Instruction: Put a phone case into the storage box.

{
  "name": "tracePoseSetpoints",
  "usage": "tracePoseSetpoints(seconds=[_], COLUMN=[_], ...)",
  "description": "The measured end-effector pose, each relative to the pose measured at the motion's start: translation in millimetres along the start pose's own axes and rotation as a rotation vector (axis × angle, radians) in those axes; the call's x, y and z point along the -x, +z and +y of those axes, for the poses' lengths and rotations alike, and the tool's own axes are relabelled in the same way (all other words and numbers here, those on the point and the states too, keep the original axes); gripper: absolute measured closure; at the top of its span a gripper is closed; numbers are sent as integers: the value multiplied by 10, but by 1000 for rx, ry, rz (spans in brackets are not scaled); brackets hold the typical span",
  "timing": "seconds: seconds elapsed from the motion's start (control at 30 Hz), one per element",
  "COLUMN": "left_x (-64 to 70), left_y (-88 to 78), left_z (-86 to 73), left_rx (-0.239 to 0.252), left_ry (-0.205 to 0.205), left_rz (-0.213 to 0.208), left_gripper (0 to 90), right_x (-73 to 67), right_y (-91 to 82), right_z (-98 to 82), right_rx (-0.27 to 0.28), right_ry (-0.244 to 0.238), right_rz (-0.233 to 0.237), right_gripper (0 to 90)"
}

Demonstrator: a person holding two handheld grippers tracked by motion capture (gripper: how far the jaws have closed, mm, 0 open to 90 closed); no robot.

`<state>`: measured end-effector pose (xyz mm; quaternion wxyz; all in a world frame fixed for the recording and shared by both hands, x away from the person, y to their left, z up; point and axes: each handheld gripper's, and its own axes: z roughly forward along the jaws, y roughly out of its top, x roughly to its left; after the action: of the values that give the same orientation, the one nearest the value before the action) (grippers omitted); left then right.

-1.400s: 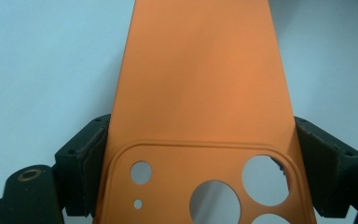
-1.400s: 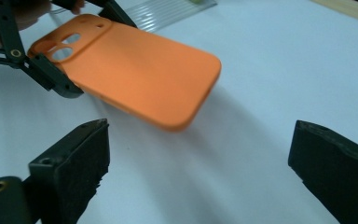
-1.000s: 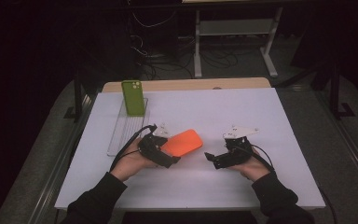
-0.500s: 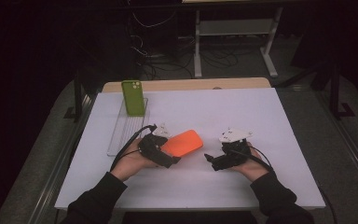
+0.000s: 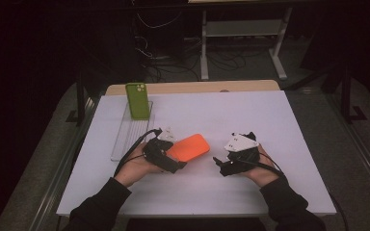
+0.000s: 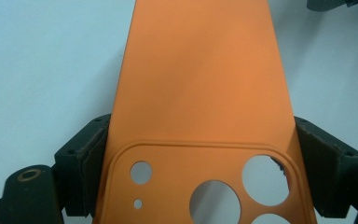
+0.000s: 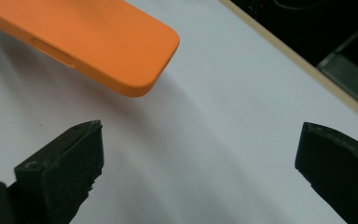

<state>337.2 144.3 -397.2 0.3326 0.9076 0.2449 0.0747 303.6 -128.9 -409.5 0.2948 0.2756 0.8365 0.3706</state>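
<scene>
- left gripper (image 5: 173,161): fingers (image 6: 81,163) clamped on the two long edges of the orange phone case (image 5: 189,147), at its camera-cutout end; case back faces up, held just off the worktop (image 5: 250,110).
- case sticks out forward from the left fingers, its far rounded end pointing toward the right gripper (image 5: 221,163), not touching it.
- right gripper: fingers (image 7: 60,172) spread wide, nothing between them, bare worktop under the gap.
- in the right gripper view the case's free corner (image 7: 135,60) hangs just ahead and to the left of the fingers, a shadow below it; apart from both pads.
- the stretch between case end and right fingers is open worktop, nothing blocking.
- behind the left fingers, well apart: clear tray (image 5: 127,132) lying flat near the worktop's left edge.
- green phone case (image 5: 138,100) stands upright at the tray's far end, camera cutout at top.
- wooden board edge (image 5: 197,87) runs along the far side of the worktop.
- beyond that: dark floor, cables, white desk frame (image 5: 243,36).
- the person's dark sleeves (image 5: 289,207) come in from the near edge.
</scene>
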Motion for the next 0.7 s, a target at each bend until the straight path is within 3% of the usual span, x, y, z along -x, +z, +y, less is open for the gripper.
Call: tracePoseSetpoints(seconds=[0.23, 0.3, 0.33, 0.53, 0.57, 0.6, 0.7], left_x=[3, -3, -15, -9, -7, 18, 21], left_y=[-2, -3, -7, -13, -14, 7, 10], left_z=[-3, -3, 1, 2, 2, -1, 0], left_rx=[0, 0, -1, -9, -10, 19, 15], left_ry=[1, 8, 25, 28, 30, -4, 4], left_rz=[2, 6, 8, 6, 4, 4, 4], left_gripper=[153, 153, 153, 153, 153, 153, 153], right_x=[-108, -148, -153, -256, -276, -292, -342], right_y=[-1, 5, 6, 18, 21, 25, 35], right_z=[17, 15, 13, 19, 18, 17, 13], right_rx=[5, -3, -3, -4, -2, 1, 0], right_ry=[-133, -180, -232, -350, -357, -374, -413], right_rz=[-66, -86, -103, -143, -147, -164, -182], right_gripper=[3, 3, 3, 3, 3, 4, 4])
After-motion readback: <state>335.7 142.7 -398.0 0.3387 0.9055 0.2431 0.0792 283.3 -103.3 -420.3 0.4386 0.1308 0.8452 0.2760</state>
